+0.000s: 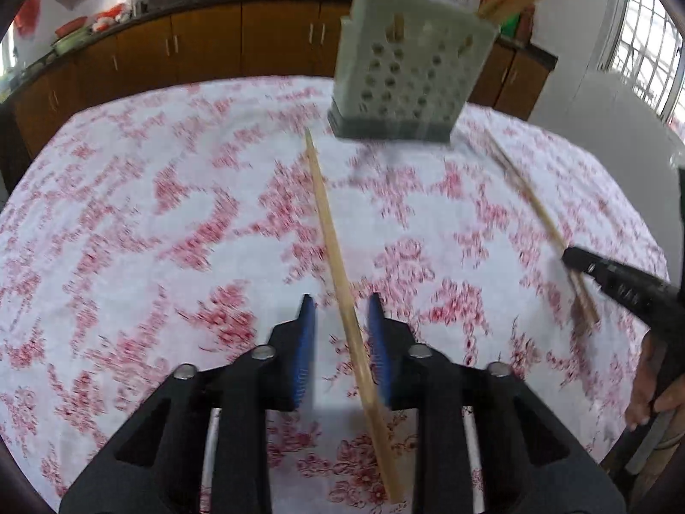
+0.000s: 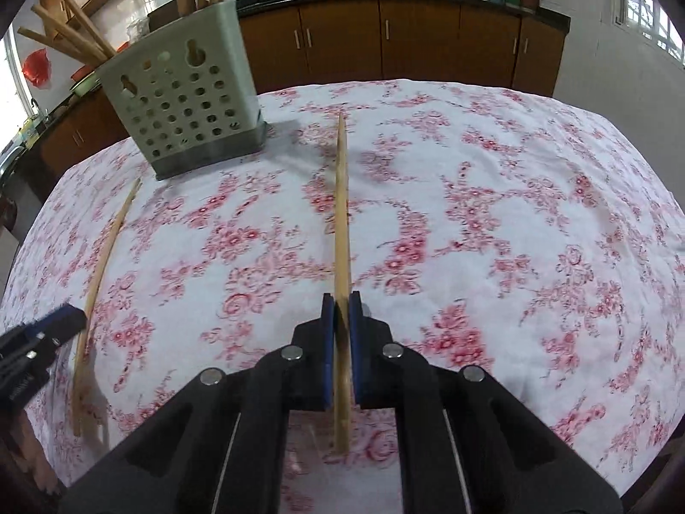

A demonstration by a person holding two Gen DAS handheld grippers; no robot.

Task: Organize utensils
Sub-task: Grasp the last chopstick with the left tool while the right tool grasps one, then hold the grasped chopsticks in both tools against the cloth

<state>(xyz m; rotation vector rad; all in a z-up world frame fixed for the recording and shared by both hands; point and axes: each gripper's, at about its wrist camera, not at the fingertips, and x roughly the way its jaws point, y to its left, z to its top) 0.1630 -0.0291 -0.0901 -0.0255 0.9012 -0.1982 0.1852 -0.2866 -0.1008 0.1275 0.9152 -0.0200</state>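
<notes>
A pale perforated utensil holder (image 1: 411, 73) with several wooden sticks in it stands at the far side of the floral tablecloth; it also shows in the right wrist view (image 2: 184, 103). My left gripper (image 1: 341, 304) is open, its blue pads on either side of a wooden chopstick (image 1: 334, 235) lying on the cloth. My right gripper (image 2: 341, 300) is shut on a second chopstick (image 2: 341, 197) that points toward the far edge. In the left wrist view the right gripper (image 1: 569, 255) shows at the right with its chopstick (image 1: 531, 201). In the right wrist view the left gripper (image 2: 64, 317) shows at the left beside its chopstick (image 2: 102, 265).
The table is covered by a white cloth with red flowers (image 2: 471, 214). Brown cabinets (image 2: 385, 43) with a dark counter, pans and jars run along the back wall. A white chair back (image 1: 608, 120) stands at the right. A hand (image 1: 650, 389) grips the right tool.
</notes>
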